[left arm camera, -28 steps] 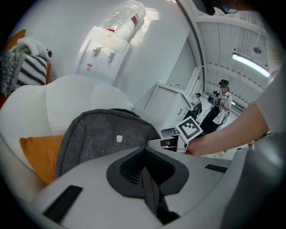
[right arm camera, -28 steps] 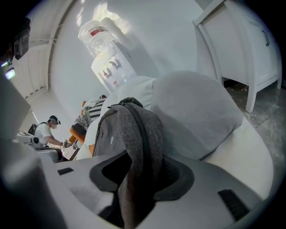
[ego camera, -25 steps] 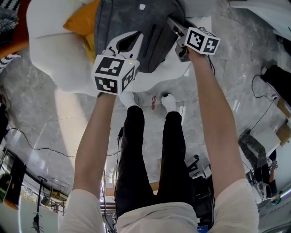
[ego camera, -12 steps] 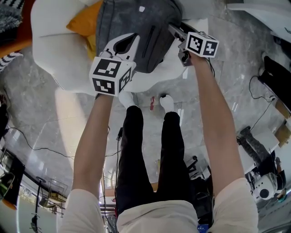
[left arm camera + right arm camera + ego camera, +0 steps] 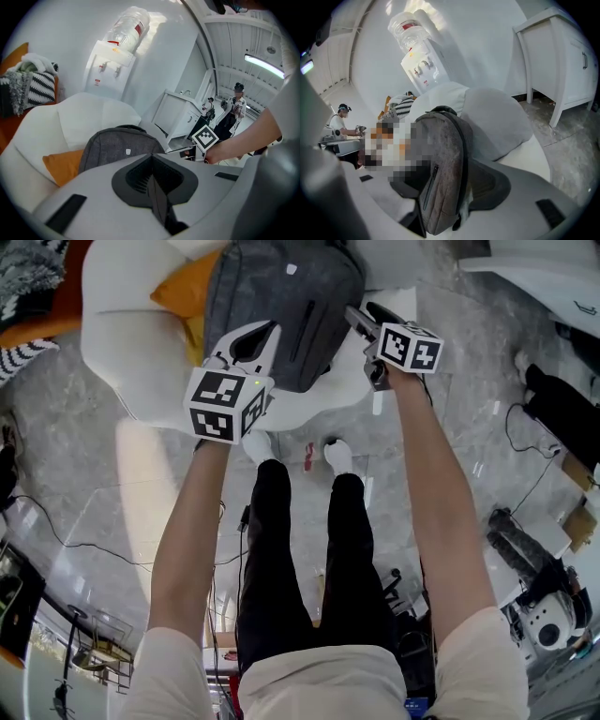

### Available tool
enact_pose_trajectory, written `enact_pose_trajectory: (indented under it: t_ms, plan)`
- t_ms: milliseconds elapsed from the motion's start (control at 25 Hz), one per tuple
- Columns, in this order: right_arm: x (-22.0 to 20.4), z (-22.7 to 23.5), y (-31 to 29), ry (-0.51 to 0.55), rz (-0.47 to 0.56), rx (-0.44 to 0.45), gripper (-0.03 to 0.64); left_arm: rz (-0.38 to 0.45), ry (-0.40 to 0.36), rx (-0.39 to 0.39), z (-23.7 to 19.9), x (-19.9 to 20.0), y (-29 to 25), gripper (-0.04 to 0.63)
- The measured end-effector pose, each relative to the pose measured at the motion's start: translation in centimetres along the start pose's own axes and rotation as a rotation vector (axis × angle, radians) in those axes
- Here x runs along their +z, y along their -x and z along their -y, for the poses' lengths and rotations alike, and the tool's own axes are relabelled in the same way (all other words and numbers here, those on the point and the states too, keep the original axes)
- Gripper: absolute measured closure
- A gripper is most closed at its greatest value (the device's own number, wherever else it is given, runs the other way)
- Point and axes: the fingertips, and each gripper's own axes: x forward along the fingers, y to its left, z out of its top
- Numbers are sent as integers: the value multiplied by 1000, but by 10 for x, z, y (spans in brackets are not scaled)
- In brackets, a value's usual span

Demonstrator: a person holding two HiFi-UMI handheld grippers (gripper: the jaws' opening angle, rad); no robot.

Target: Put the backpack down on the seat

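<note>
Big white armchair (image 5: 141,371) sitting on a shiny grey marble-look floor (image 5: 94,484). The grey backpack (image 5: 281,306) is upright on the seat, leaning on the backrest, with an orange cushion (image 5: 187,296) right up against its side. A black cable (image 5: 56,535) trails over the floor.

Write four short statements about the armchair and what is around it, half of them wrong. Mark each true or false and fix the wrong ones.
1. The gray backpack rests on the seat of the white armchair. True.
2. The cushion next to the backpack is blue. False: the cushion is orange.
3. A water dispenser stands by the wall behind the armchair. True.
4. The dispenser has no bottle on top. False: a clear bottle sits on it.
</note>
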Motion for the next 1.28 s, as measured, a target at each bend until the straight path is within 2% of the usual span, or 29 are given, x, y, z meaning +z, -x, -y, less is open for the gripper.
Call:
enact_pose_trajectory:
  t_ms: [200, 560, 680, 1040, 1280]
  plan:
    - [4, -17, 17, 19, -10, 16, 373, 8, 12, 16, 9, 10, 22, 578]
    - [16, -72, 66, 72, -11, 121, 529, 31, 48, 57, 39, 30, 67, 578]
    - [24, -89, 91, 71, -3, 162, 563, 48, 59, 67, 53, 42, 85, 578]
    - [26, -135, 172, 146, -46, 282, 583, 95, 82, 103, 95, 68, 142, 578]
    - [34, -160, 226, 133, -39, 359, 583, 125, 95, 123, 128, 82, 172, 578]
